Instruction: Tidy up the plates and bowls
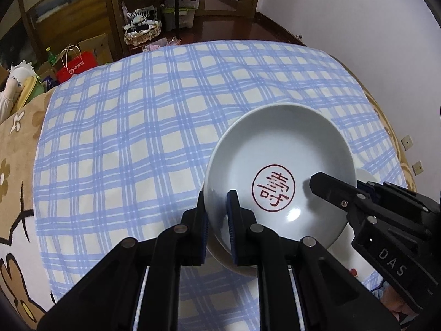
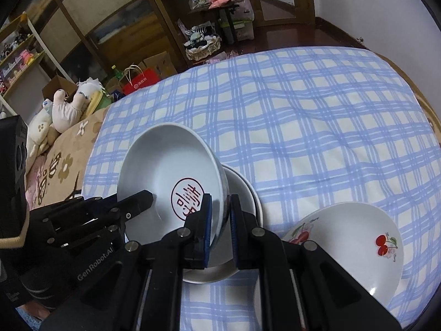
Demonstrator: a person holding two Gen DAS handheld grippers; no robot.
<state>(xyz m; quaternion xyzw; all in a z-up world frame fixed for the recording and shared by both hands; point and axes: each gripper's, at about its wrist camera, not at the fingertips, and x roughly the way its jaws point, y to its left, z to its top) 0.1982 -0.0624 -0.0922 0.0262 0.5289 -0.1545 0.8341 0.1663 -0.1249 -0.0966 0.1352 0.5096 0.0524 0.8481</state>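
Over the checked blue cloth (image 1: 132,127), you carry one pale bowl with a red seal (image 1: 278,165) between both tools: your left gripper (image 1: 217,220) pinches its rim at about seven o'clock, one pad inside and one outside, and your right gripper (image 2: 220,220) pinches the opposite rim the same way. That two-sided hold keeps the bowl from swinging, though it sits tilted. Beneath it, a second pale dish (image 2: 245,190) shows at its three o'clock edge, so I judge you are nesting them. From nine to twelve o'clock the cloth lies bare and gives room. At four o'clock the cherry-patterned plate (image 2: 352,242) leans close by; watch that rim.
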